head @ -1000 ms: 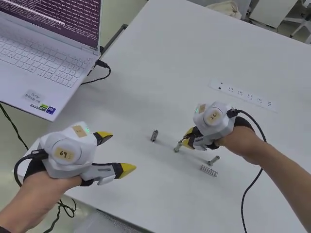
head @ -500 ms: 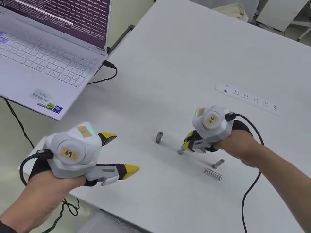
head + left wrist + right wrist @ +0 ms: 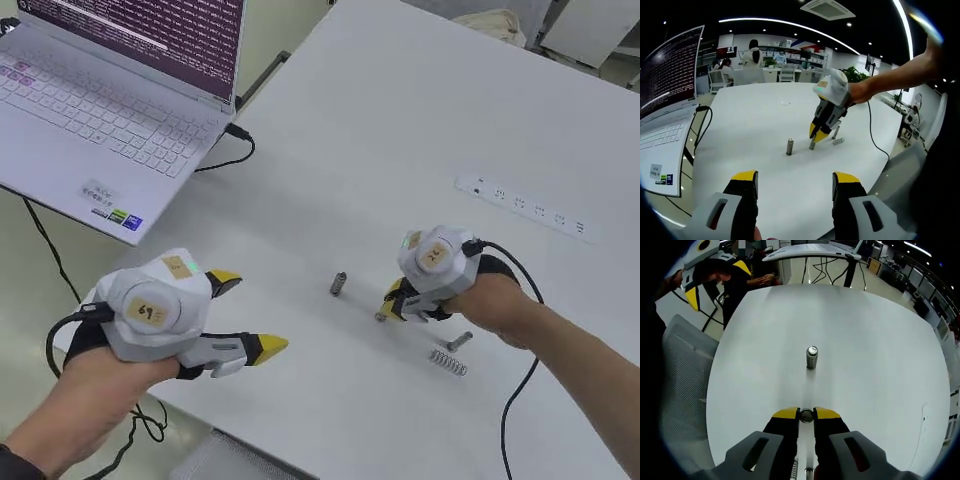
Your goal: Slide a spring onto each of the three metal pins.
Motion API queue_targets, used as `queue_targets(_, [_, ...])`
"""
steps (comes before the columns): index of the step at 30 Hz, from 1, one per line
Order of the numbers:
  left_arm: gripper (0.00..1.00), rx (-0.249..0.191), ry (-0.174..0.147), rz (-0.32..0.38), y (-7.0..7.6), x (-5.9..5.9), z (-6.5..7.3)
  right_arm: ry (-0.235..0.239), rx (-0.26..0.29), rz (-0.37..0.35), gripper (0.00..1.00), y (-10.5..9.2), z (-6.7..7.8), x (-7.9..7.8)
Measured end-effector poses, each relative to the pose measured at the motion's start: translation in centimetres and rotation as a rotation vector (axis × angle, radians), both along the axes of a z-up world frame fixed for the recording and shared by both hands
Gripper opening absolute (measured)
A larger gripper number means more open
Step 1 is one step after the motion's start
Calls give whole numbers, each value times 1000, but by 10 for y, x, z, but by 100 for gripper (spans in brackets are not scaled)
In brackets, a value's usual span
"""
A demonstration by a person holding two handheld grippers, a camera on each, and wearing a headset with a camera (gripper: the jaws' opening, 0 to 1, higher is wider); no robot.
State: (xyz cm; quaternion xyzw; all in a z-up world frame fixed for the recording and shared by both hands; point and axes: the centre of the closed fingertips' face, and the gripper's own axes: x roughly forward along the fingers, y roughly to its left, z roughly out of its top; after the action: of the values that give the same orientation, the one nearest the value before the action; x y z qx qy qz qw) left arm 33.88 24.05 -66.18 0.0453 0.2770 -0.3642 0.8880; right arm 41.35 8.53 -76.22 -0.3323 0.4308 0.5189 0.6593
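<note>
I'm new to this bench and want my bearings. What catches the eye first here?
The right gripper, mid-table, is shut on a pin; ahead of it another pin stands upright wearing a spring. The left gripper hovers open near the front edge of the table, with a laptop at far left.

I am seeing only the round end of the pin in the right gripper view; the jaws of the right hand-held gripper are covering its shaft. In the head view that hand-held gripper's casing is hiding most of the same pin, and the laptop is running off the top and left edges.
</note>
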Motion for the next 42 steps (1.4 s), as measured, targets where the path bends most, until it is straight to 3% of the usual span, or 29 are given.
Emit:
queue_targets(7, [55, 1, -2, 3, 3, 1, 0, 7, -1, -5, 9, 2, -5, -2])
queue_targets(14, [55, 4, -6, -8, 0, 0, 2, 0, -4, -13, 16, 1, -2, -1])
queue_targets(27, [55, 11, -16, -19, -9, -1, 8, -64, 14, -55, 28, -20, 22, 1])
queue_targets(42, [55, 7, -27, -42, -27, -12, 16, -103, 81, -142, 31, -34, 39, -34])
